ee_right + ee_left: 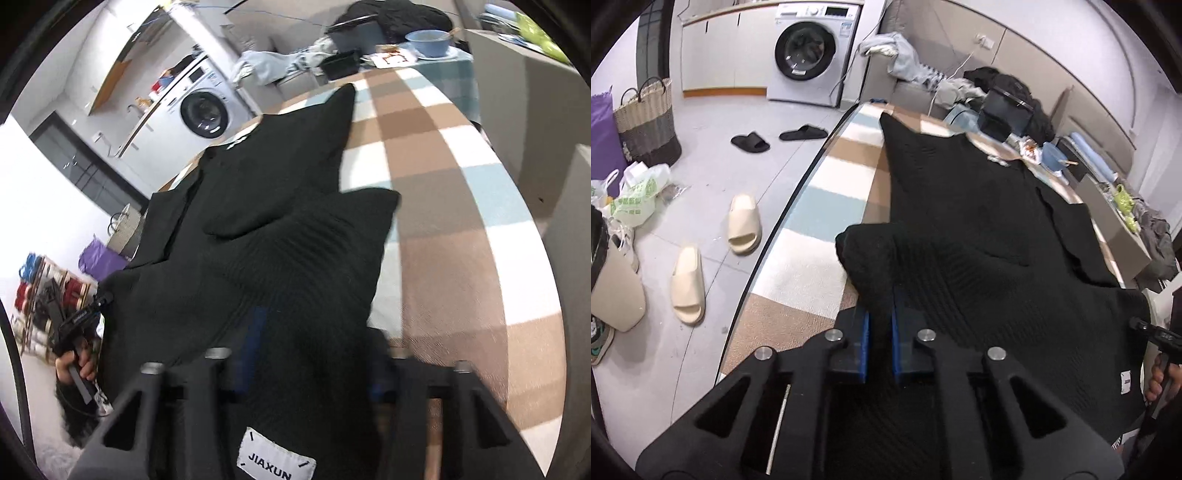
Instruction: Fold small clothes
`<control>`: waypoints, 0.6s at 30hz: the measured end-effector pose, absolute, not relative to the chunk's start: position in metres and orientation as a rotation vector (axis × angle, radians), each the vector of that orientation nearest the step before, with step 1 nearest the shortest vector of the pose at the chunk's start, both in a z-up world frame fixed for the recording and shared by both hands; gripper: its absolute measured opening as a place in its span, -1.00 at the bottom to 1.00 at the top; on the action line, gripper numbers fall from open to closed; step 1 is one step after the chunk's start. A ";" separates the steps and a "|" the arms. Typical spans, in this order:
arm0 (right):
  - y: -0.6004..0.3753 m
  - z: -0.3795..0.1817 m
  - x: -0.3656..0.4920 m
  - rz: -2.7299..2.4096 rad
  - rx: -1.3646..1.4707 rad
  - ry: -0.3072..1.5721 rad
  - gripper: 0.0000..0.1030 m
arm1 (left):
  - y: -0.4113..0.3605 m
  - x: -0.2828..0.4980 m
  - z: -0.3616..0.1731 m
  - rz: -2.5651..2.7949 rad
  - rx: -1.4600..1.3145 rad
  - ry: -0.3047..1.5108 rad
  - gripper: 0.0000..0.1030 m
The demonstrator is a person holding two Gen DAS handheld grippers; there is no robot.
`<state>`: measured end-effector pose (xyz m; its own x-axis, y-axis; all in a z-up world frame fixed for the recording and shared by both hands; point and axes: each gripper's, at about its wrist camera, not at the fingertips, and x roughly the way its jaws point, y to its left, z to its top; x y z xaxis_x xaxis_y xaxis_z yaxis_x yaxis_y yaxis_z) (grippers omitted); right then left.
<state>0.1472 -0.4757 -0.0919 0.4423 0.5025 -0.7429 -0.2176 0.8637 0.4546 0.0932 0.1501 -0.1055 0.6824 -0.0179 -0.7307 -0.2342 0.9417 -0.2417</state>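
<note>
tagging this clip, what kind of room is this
Most likely a lived-in home, a laundry and living area in one. A washing machine stands against the wall, slippers lie on the floor, and clothes are piled on a sofa behind the table.

Home interior: lived-in laundry and living area.
Front-loading washing machine under a worktop; woven laundry basket; black slippers and cream slippers on the tiled floor; clothes heaped on a sofa; checked cloth over the counter; blue bowl.
</note>
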 end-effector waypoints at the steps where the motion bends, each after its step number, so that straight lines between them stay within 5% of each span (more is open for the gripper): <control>1: -0.473 -0.088 0.144 0.469 0.287 1.000 -0.81 | 0.149 0.091 -0.102 0.121 -0.326 0.803 -0.91; 18: -0.518 -0.043 0.080 0.664 0.444 0.598 -0.91 | 0.142 -0.003 -0.024 -0.035 -0.316 0.576 -0.93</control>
<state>0.0803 -0.5178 -0.0427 0.6326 0.6813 -0.3683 -0.4372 0.7067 0.5563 -0.0026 0.1421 -0.0242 0.8392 -0.1205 -0.5303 -0.0550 0.9513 -0.3033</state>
